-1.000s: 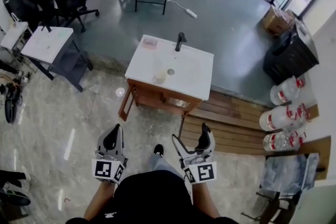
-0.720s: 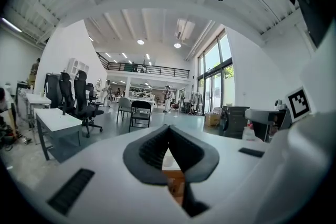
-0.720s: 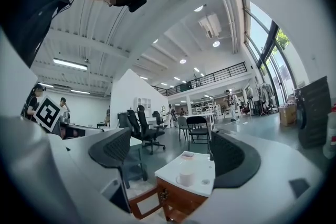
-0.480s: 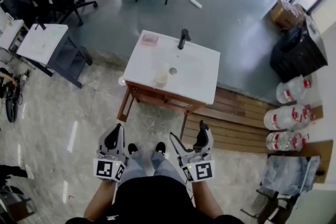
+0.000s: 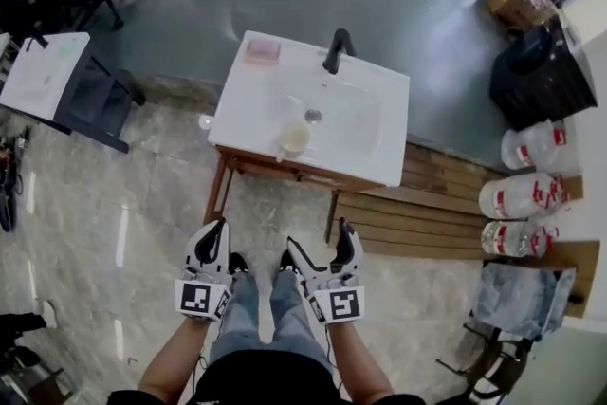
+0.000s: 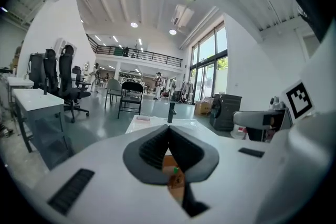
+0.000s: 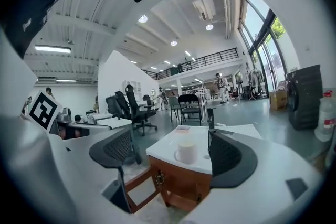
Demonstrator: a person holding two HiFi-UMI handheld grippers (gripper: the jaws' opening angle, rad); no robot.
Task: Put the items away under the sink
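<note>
The sink unit (image 5: 370,156) has a white top on a wooden cabinet and stands ahead of me. On it are a white mug (image 5: 294,139) near the front edge, a pink item (image 5: 263,52) at the back left, and a black tap (image 5: 337,50). My left gripper (image 5: 219,229) is held low over the floor, short of the unit, shut and empty. My right gripper (image 5: 321,242) stands open beside it with nothing between its fingers. In the right gripper view the mug (image 7: 185,152) and the wooden cabinet (image 7: 184,181) show between the open jaws. The left gripper (image 6: 169,131) view faces the tap (image 6: 170,112).
A slatted wooden platform (image 5: 427,213) lies right of the unit, with large water bottles (image 5: 522,194) and a black bin (image 5: 531,81) beyond. A grey-framed white table (image 5: 47,76) and office chairs stand to the left. A folding stool (image 5: 512,303) is at lower right.
I have walked closer to the sink unit, which now looks larger and nearer. Both grippers stay held in front of me, the left shut and the right open.
</note>
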